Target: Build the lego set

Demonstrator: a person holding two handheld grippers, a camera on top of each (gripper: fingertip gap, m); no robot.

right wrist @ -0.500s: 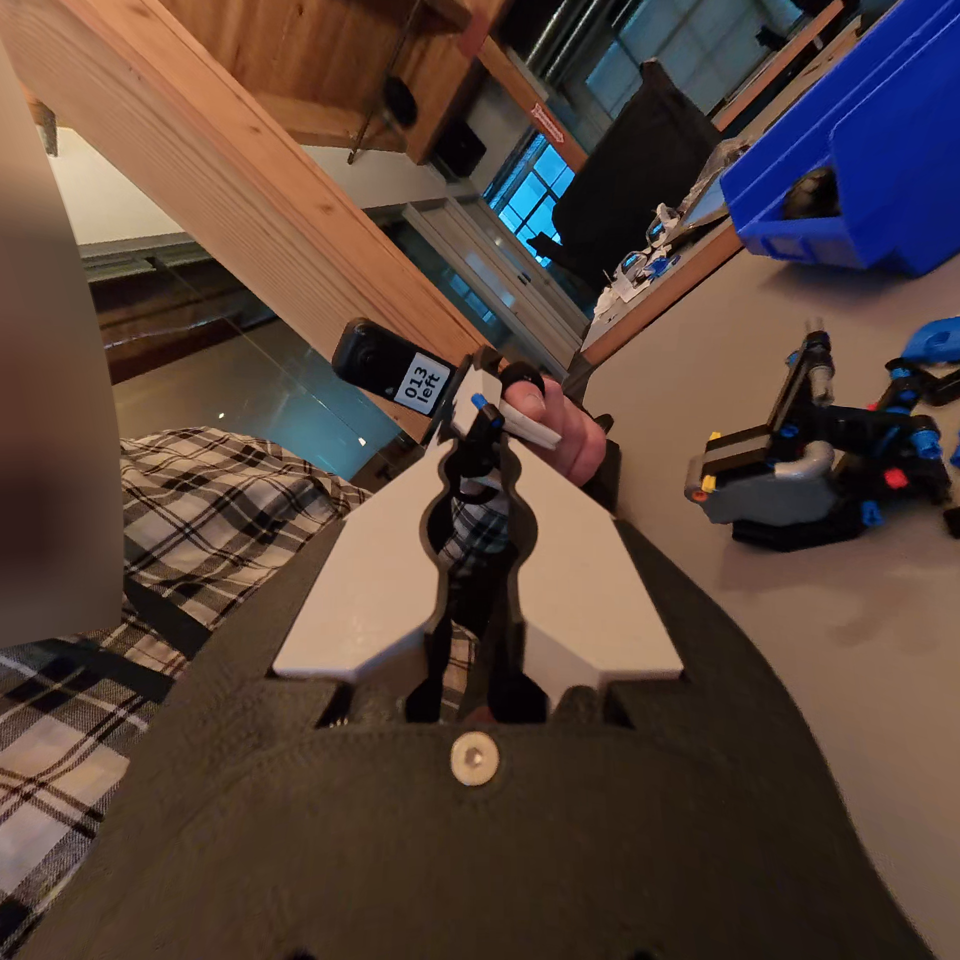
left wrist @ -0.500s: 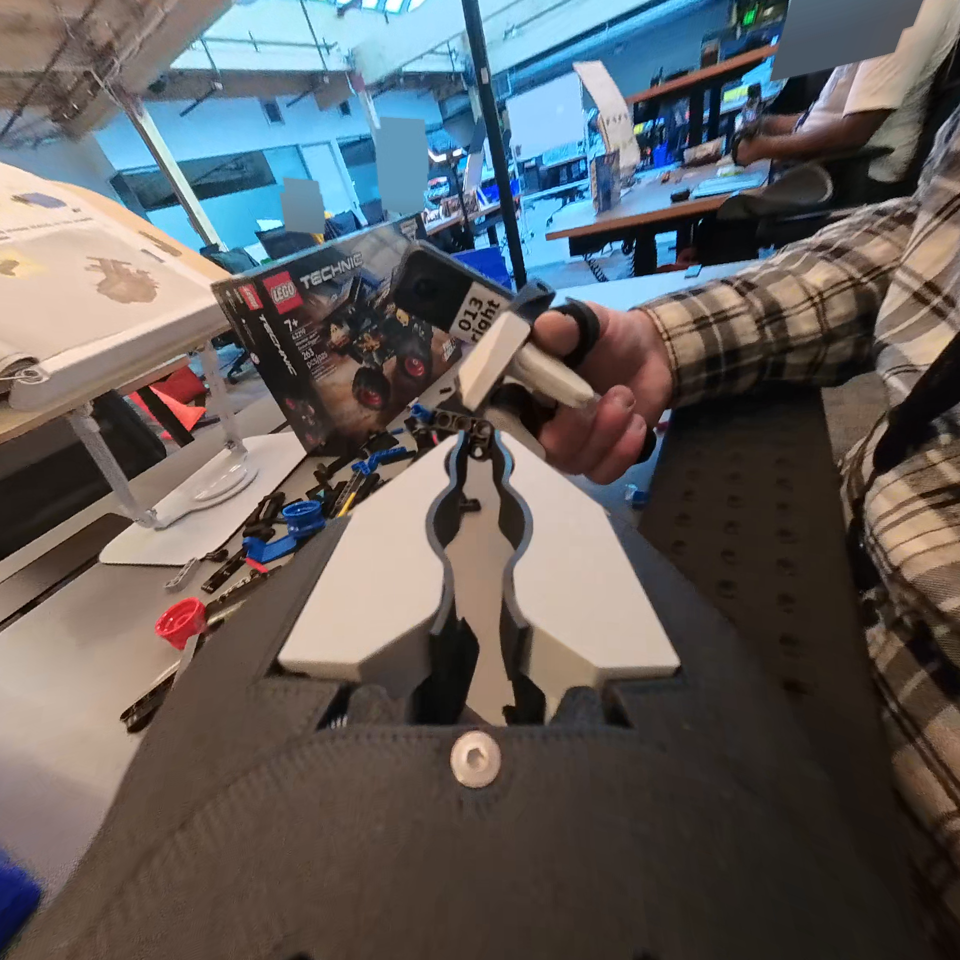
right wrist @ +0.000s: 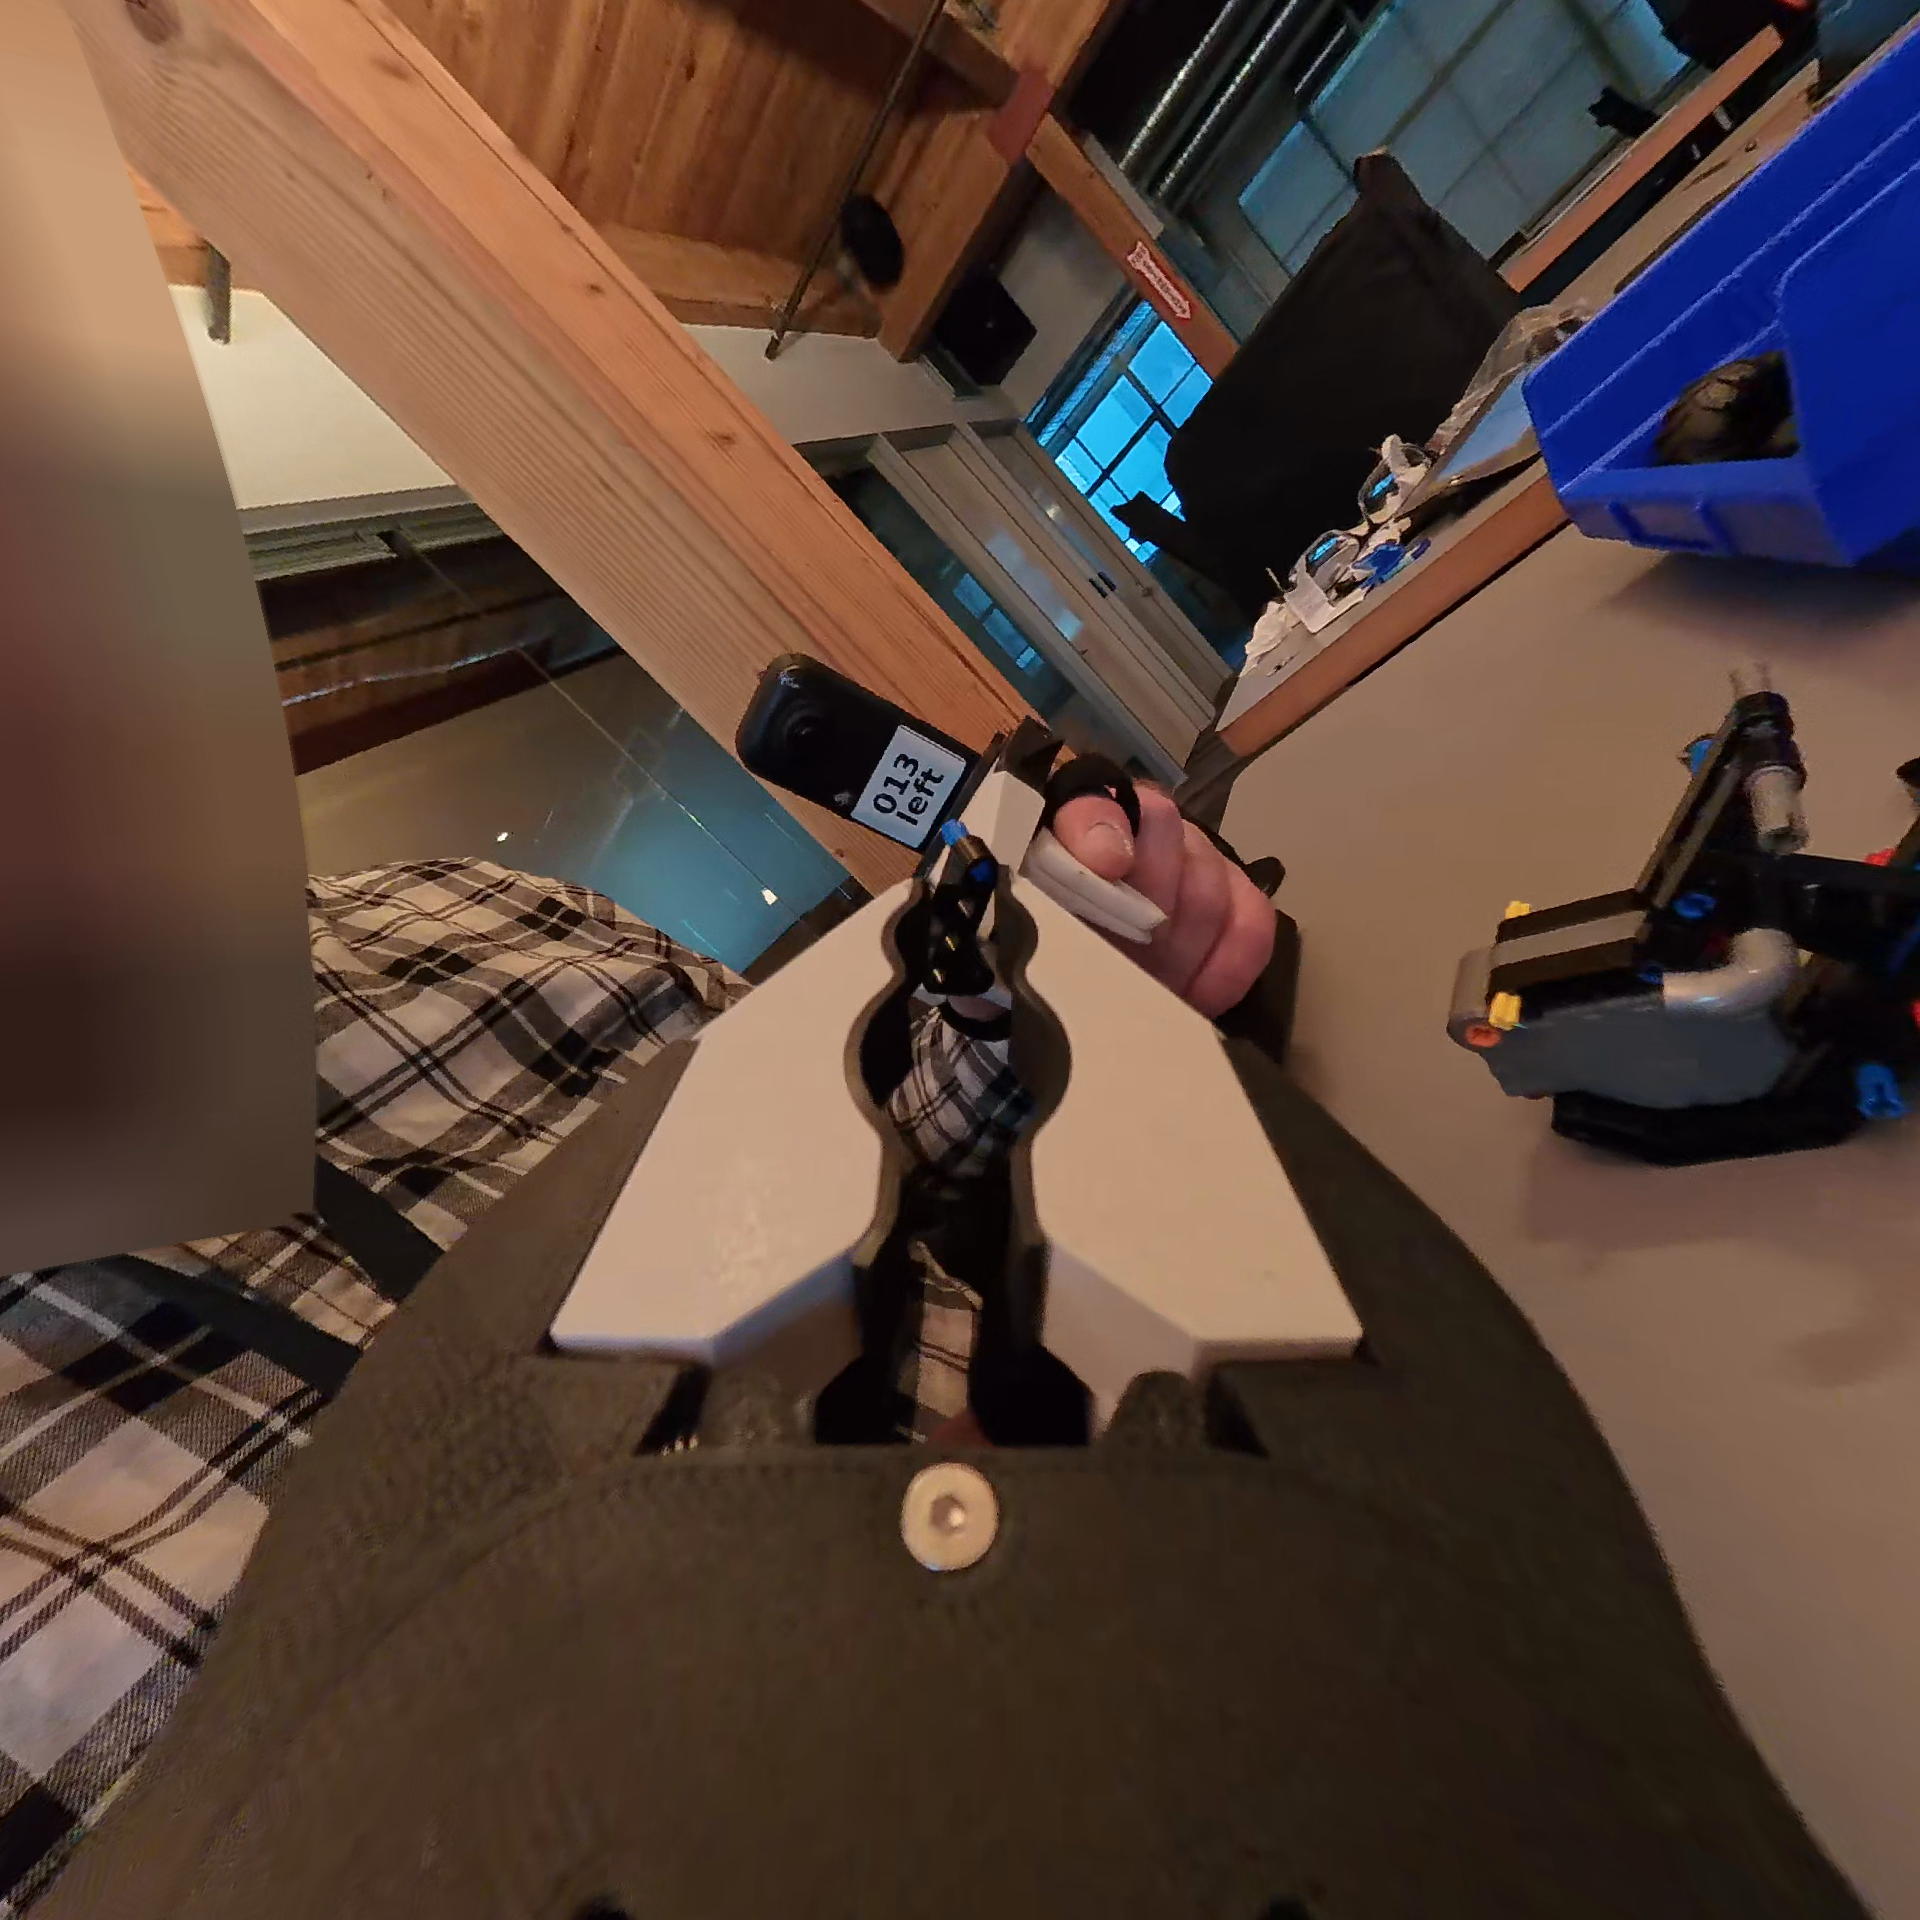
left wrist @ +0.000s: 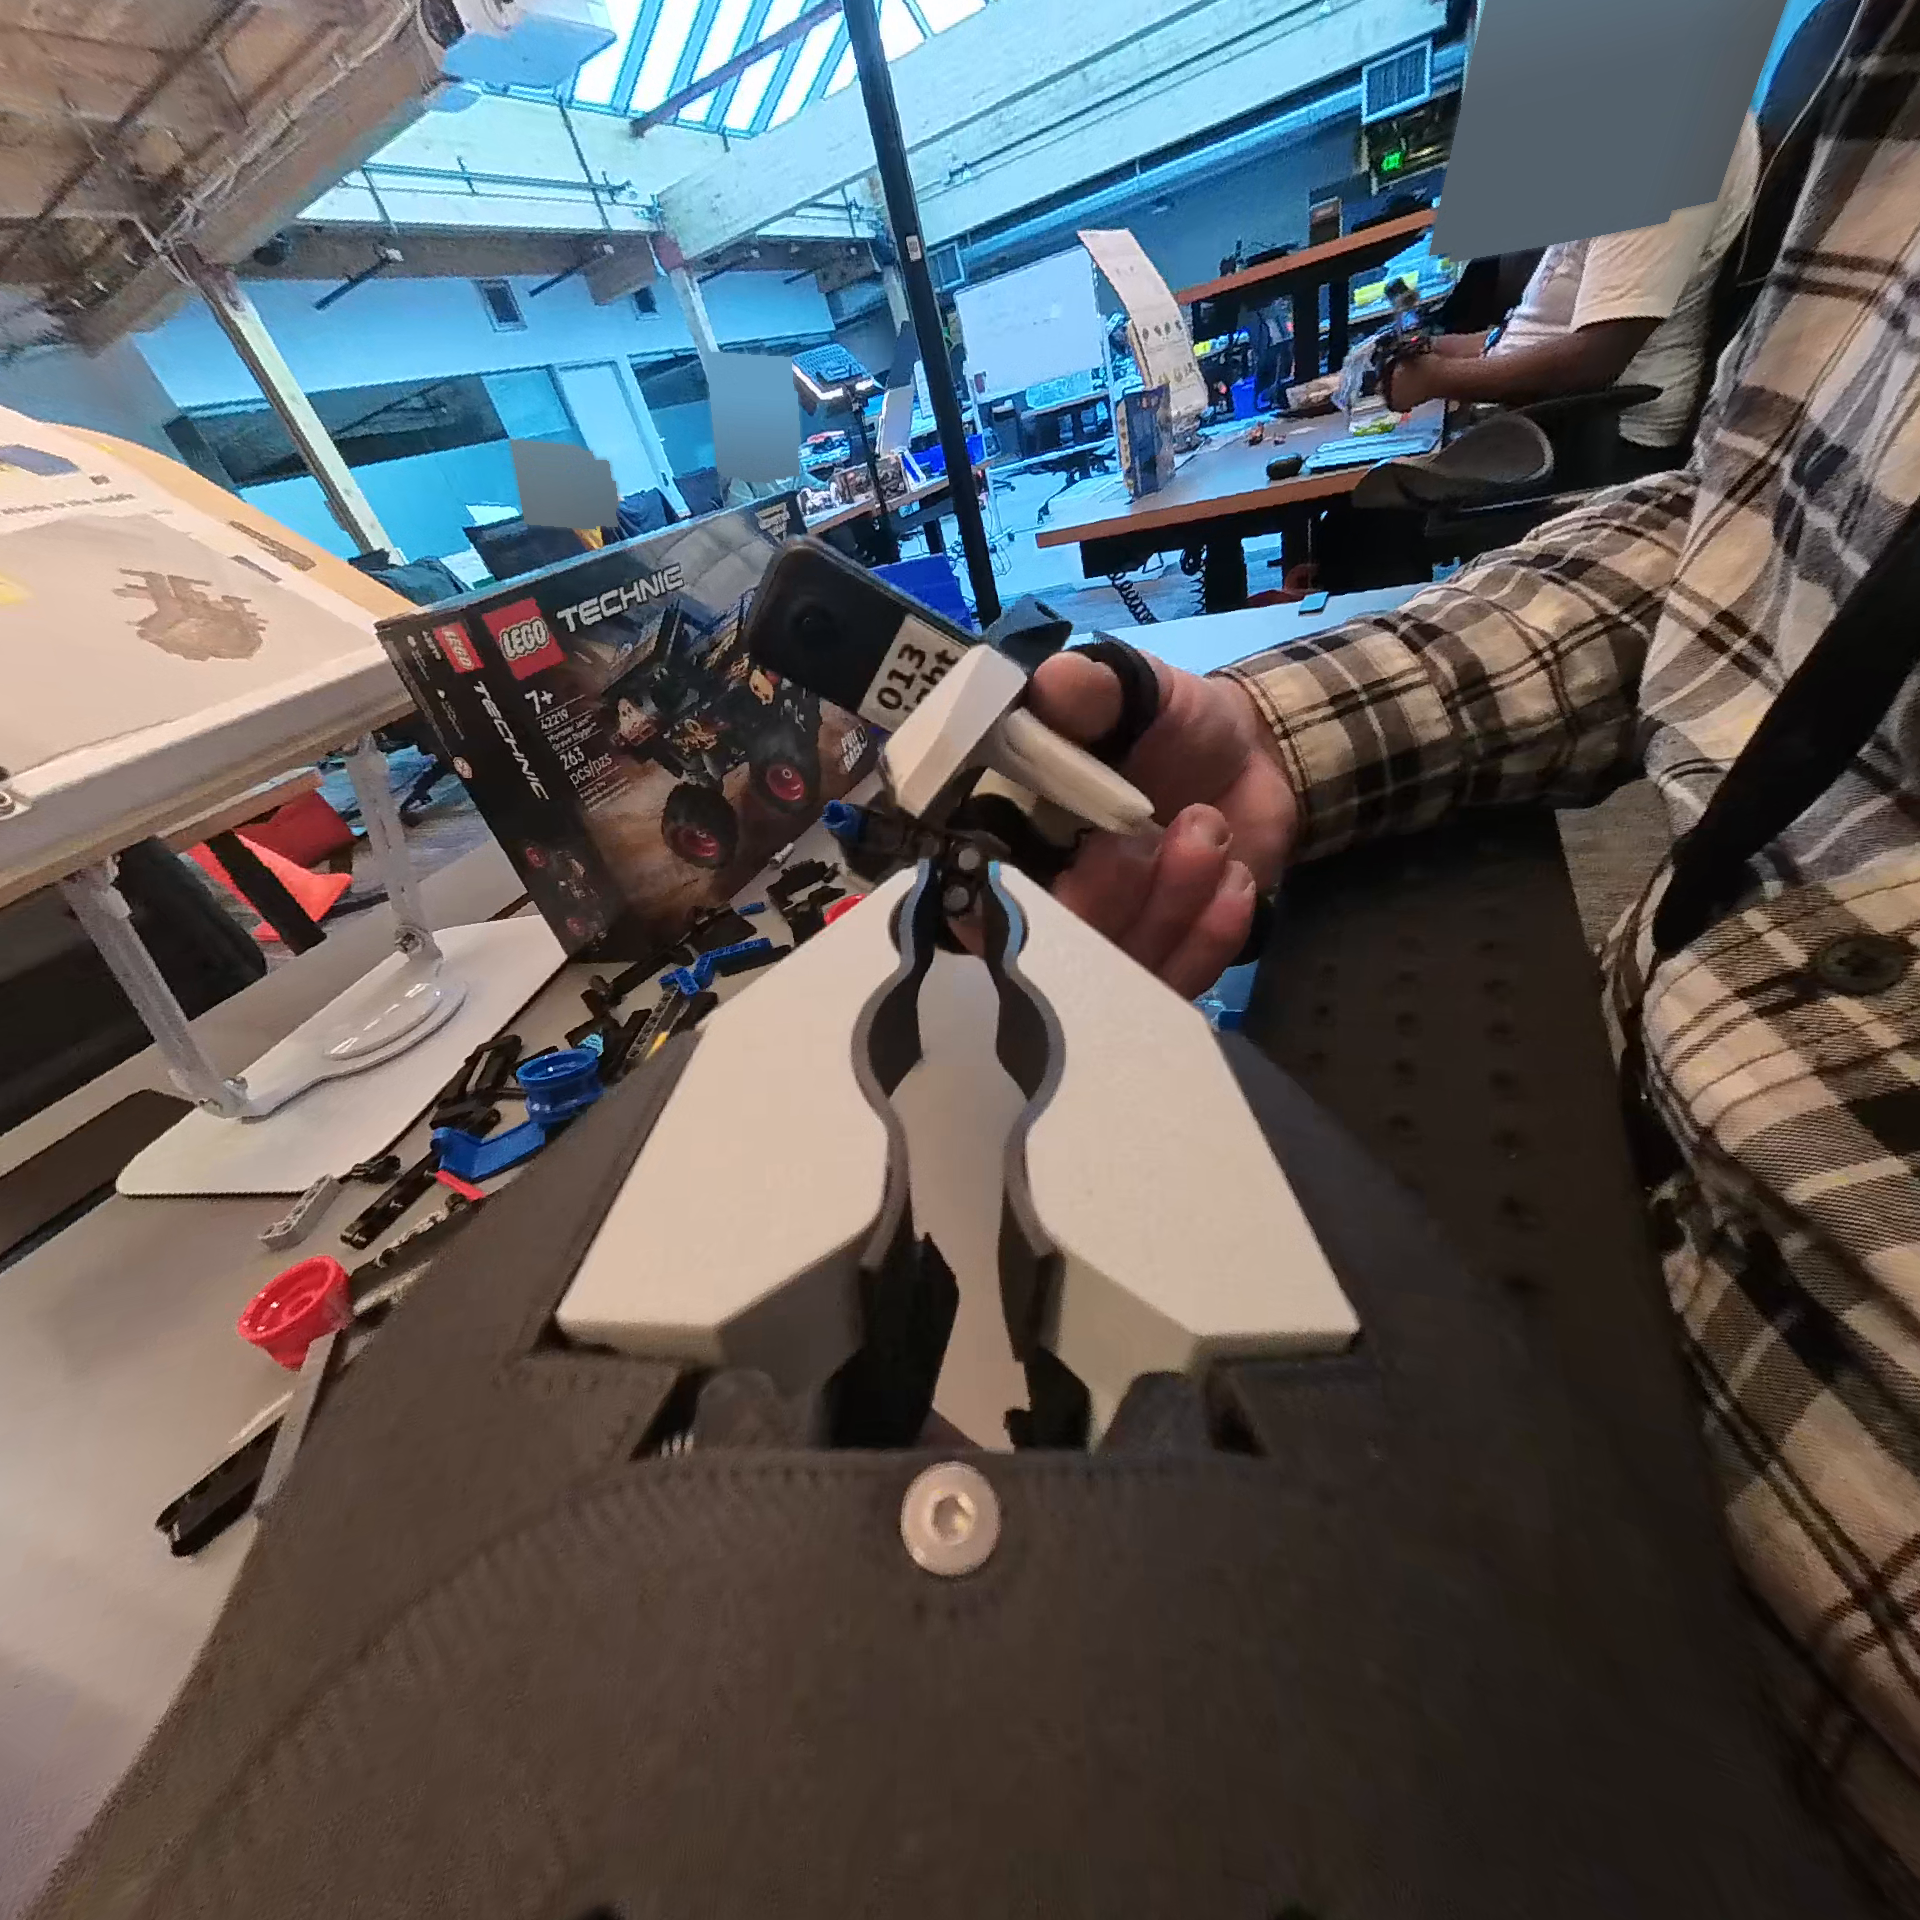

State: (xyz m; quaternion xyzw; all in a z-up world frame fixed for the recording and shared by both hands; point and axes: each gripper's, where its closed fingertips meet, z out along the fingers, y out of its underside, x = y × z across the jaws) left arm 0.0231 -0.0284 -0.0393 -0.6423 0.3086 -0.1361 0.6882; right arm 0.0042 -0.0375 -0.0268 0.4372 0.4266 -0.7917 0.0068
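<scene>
My left gripper (left wrist: pixel 956 883) is shut on a small black Technic piece (left wrist: pixel 961 878) with round holes, held up above the table. My right gripper (right wrist: pixel 956 925) is shut on a short black beam (right wrist: pixel 951 930) with a blue pin (right wrist: pixel 949 831) at its far end. The two grippers meet tip to tip. The right gripper (left wrist: pixel 914 816) shows in the left wrist view, held by a hand, and the left gripper (right wrist: pixel 1023 842) shows in the right wrist view. Whether the two pieces are joined is hidden by the fingers. A partly built grey, black and blue vehicle (right wrist: pixel 1662 997) stands on the table at the right.
The set's box (left wrist: pixel 623 748) stands behind several loose black and blue parts (left wrist: pixel 644 997), a blue rim (left wrist: pixel 561 1081) and a red rim (left wrist: pixel 296 1309). An open booklet on a white stand (left wrist: pixel 156 644) is at the left. A blue bin (right wrist: pixel 1766 395) sits at the far right, and a person in a plaid shirt (left wrist: pixel 1766 935) is close by.
Both grippers stay shut and tip to tip. The left wrist view has tilted a little, and the held pieces have shifted only slightly.
</scene>
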